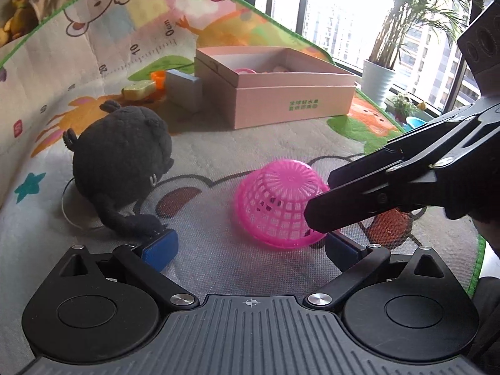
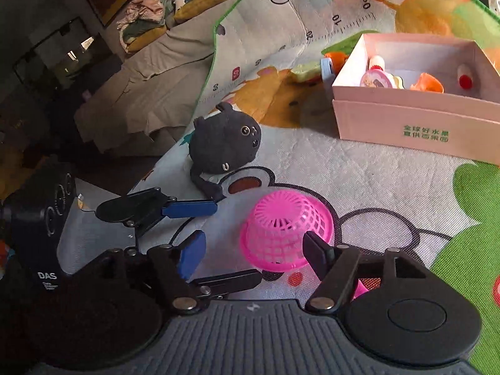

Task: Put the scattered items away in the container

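From the left wrist view, your left gripper hangs with jaws wide and empty, the pink basket lying upside down just ahead at one o'clock; the plush toy touches its left finger and could snag. From the right wrist view, your right gripper stands open beside the basket, so its round mesh may roll away, with the pink box well off at two o'clock.

Daylight pours through tall dark-framed windows past a potted palm beyond the cartoon play mat's far edge; a draped sofa sits off its left edge.
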`<state>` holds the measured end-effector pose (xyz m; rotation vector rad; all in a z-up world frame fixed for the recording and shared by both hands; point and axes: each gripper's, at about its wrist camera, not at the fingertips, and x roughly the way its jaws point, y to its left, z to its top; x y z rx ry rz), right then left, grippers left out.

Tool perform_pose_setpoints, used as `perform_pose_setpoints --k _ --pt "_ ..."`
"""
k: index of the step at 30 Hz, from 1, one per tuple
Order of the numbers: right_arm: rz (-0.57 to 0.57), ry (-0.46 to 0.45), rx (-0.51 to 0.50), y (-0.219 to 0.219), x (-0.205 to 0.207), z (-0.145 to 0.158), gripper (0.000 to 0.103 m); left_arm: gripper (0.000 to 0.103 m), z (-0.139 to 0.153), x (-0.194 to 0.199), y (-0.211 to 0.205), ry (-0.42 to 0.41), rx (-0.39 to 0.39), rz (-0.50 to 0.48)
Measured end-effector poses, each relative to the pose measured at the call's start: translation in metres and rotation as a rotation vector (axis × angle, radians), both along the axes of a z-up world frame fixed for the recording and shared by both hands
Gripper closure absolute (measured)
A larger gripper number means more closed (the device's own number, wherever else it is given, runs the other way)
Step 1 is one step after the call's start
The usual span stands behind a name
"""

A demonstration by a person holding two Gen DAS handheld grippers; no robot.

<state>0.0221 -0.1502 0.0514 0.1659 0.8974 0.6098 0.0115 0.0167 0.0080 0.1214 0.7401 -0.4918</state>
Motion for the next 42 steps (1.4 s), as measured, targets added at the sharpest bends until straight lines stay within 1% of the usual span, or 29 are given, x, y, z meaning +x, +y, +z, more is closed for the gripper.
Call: perform_pose_setpoints --k 2,4,7,9,10,12,14,15,16,18,20,23,25,28,30,32,34,36,37,39,42 --pt "-0.021 -0.033 -0.021 0.0 0.0 0.002 0.034 0.001 0.0 -0.002 0.002 0.001 0.001 -0.004" --pt "-0.053 -0.093 -0.068 -0.004 -0.001 0.006 0.034 0.001 0.0 -0.003 0.005 0.007 -0.01 -0.001" --pt "-0.082 -0.176 -0.183 -0.009 -0.004 0.007 0.032 0.001 0.001 -0.002 0.008 0.021 -0.037 0.003" --pt "-0.116 -0.228 -0.294 -0.016 -0.007 0.004 0.032 0.001 0.002 -0.001 0.008 0.03 -0.056 0.003" --pt "-0.137 -0.246 -0.344 -0.022 -0.009 0.001 0.031 0.001 0.003 0.0 0.008 0.039 -0.074 -0.002" --pt "-0.185 -0.258 -0.427 -0.035 -0.014 -0.007 0.028 0.001 0.004 0.003 0.006 0.079 -0.142 -0.033" --pt "-0.226 -0.243 -0.463 -0.049 -0.019 -0.014 0.026 0.0 0.004 0.007 0.001 0.124 -0.2 -0.069" --pt "-0.251 -0.231 -0.465 -0.058 -0.021 -0.017 0.023 0.0 0.005 0.01 -0.005 0.128 -0.2 -0.075" --pt "-0.273 -0.223 -0.461 -0.066 -0.023 -0.019 0.02 0.0 0.005 0.013 -0.012 0.126 -0.183 -0.08" --pt "-0.324 -0.22 -0.442 -0.079 -0.026 -0.02 0.009 0.0 0.006 0.019 -0.025 0.126 -0.155 -0.099" --pt "-0.378 -0.224 -0.414 -0.093 -0.029 -0.019 0.0 0.0 0.006 0.026 -0.038 0.134 -0.148 -0.135" --pt "-0.435 -0.208 -0.36 -0.109 -0.026 -0.019 0.0 0.0 0.005 0.035 -0.059 0.123 -0.112 -0.178" --pt "-0.468 -0.196 -0.304 -0.121 -0.025 -0.02 0.0 0.0 0.003 0.043 -0.072 0.112 -0.105 -0.205" --pt "-0.533 -0.148 -0.196 -0.14 -0.019 -0.025 0.0 0.0 -0.002 0.055 -0.086 0.101 -0.156 -0.238" --pt "-0.575 -0.125 -0.139 -0.15 -0.017 -0.028 0.0 0.0 -0.002 0.058 -0.09 0.078 -0.173 -0.22" --pt "-0.593 -0.145 -0.137 -0.153 -0.019 -0.027 0.0 0.0 0.002 0.053 -0.089 0.012 -0.133 -0.176" --pt "-0.558 -0.204 -0.171 -0.147 -0.025 -0.021 0.0 0.0 0.01 0.042 -0.084 -0.086 -0.056 -0.141" --pt "-0.473 -0.247 -0.182 -0.136 -0.03 -0.014 0.0 0.0 0.016 0.03 -0.072 -0.161 0.002 -0.097" --pt "-0.413 -0.258 -0.173 -0.129 -0.031 -0.009 0.0 0.0 0.019 0.025 -0.065 -0.177 0.014 -0.076" --pt "-0.301 -0.268 -0.167 -0.108 -0.03 -0.004 0.0 0.0 0.022 0.018 -0.047 -0.187 0.009 -0.013" --pt "-0.151 -0.293 -0.217 -0.071 -0.028 -0.003 0.0 0.0 0.023 0.01 -0.025 -0.202 0.003 0.083"
